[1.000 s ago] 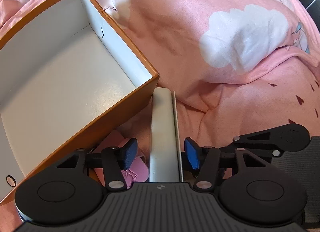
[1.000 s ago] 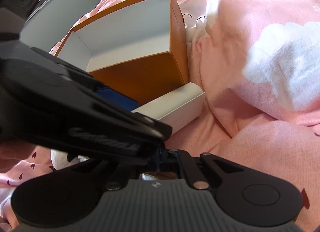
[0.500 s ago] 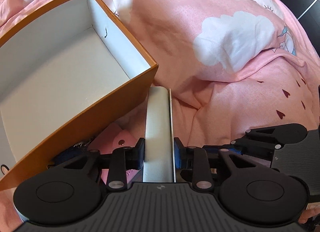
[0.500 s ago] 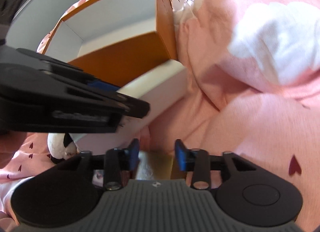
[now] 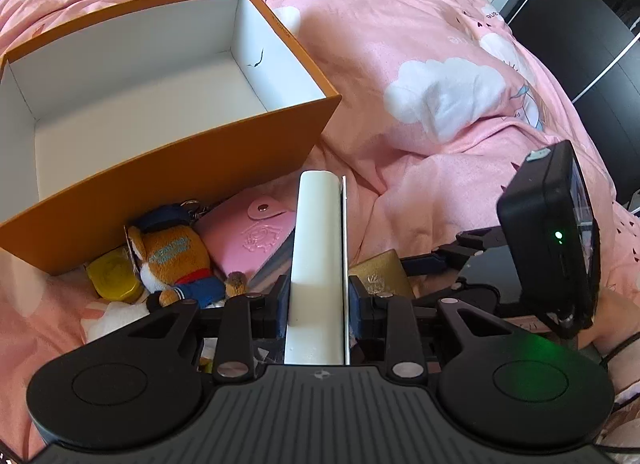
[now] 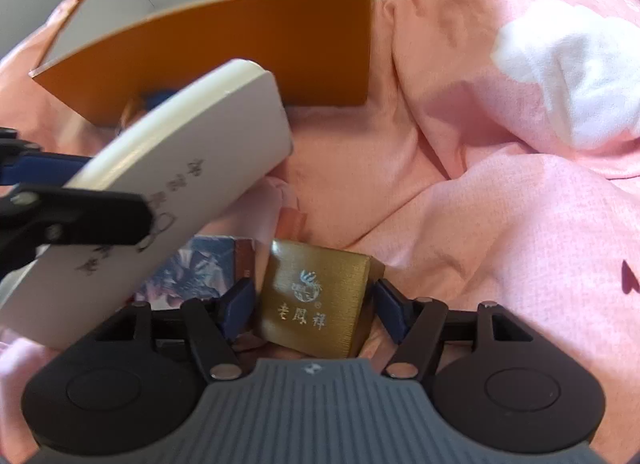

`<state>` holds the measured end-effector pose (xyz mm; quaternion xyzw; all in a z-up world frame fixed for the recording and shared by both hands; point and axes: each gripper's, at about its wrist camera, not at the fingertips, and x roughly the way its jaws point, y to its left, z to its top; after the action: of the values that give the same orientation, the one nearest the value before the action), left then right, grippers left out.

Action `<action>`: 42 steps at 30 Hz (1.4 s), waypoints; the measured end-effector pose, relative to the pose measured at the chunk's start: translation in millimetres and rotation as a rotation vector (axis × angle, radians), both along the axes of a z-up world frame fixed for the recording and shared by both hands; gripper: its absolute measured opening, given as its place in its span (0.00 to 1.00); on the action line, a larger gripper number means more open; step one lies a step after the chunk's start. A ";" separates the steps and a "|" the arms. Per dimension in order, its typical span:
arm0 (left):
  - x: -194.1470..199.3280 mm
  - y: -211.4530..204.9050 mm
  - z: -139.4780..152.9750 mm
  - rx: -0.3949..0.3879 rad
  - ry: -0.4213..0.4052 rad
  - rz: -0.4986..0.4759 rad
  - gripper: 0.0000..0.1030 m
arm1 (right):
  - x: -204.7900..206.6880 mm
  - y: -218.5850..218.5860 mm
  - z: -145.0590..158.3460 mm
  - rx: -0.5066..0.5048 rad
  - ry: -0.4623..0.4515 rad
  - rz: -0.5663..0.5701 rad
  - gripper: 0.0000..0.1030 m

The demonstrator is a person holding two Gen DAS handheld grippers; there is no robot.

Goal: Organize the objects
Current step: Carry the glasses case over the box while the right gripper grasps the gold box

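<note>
Nothing sits in the orange box [image 5: 180, 160] yet; left gripper [image 5: 320, 296] jaws clamp the white case [image 5: 318, 248], right gripper [image 6: 314, 304] jaws straddle the gold box [image 6: 316, 304], not closed.

The white case [image 5: 318, 264] hides part of the pink pouch [image 5: 256, 240]. The orange box [image 6: 224, 36] and the case's print are blurred in the right wrist view; a patterned card [image 6: 196, 268] lies half covered.

A bedroom in a home: a rumpled pink duvet [image 5: 420, 44] printed with white clouds and small hearts fills the scene, a plush toy [image 5: 172, 260] lies near, and a dark wardrobe [image 5: 580, 24] stands far right.
</note>
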<state>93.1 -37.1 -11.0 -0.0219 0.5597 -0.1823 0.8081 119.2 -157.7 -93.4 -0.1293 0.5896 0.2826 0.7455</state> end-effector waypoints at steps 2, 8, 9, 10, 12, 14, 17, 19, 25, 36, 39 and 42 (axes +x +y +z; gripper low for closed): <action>-5.9 0.0 -2.7 0.014 -0.006 -0.022 0.33 | -0.3 4.1 -5.3 -0.016 -0.010 -0.002 0.68; -2.8 -7.5 -8.9 0.060 -0.002 -0.078 0.35 | -1.3 7.3 -12.7 -0.037 -0.010 -0.011 0.69; -0.8 -9.9 -10.8 0.074 0.001 -0.084 0.36 | -0.5 7.4 -13.4 -0.037 -0.008 -0.013 0.68; -0.2 -11.6 -13.0 0.089 -0.002 -0.090 0.37 | -0.2 7.1 -13.1 -0.036 -0.008 -0.015 0.68; 0.2 -13.3 -13.7 0.103 -0.015 -0.100 0.37 | -1.2 5.9 -11.3 -0.031 -0.013 -0.015 0.67; -0.5 -14.4 -13.6 0.107 -0.021 -0.110 0.36 | -3.7 4.1 -7.8 -0.027 -0.022 -0.007 0.67; -3.9 -9.1 -12.9 0.094 -0.028 -0.104 0.36 | -6.9 -0.3 1.5 -0.009 -0.036 0.004 0.67; -3.9 -0.3 -9.8 0.044 -0.032 -0.074 0.35 | -7.7 -4.7 10.4 0.008 -0.042 0.009 0.66; -9.0 17.5 15.6 -0.087 -0.091 0.007 0.32 | -6.7 -17.5 49.2 0.103 -0.059 -0.010 0.66; 9.7 48.9 76.2 -0.156 -0.255 0.123 0.32 | 10.0 -1.9 120.6 0.250 -0.182 0.055 0.66; 30.0 60.5 84.5 -0.153 -0.280 0.168 0.32 | 20.9 5.7 140.2 0.268 -0.223 0.073 0.66; 52.6 68.9 84.2 -0.133 -0.282 0.204 0.32 | 36.3 16.8 152.0 0.272 -0.255 0.083 0.66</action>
<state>145.7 31.8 73.2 -0.1060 0.4225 -0.1375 0.8896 155.4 -140.9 58.6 -0.0861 0.4408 0.3715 0.8125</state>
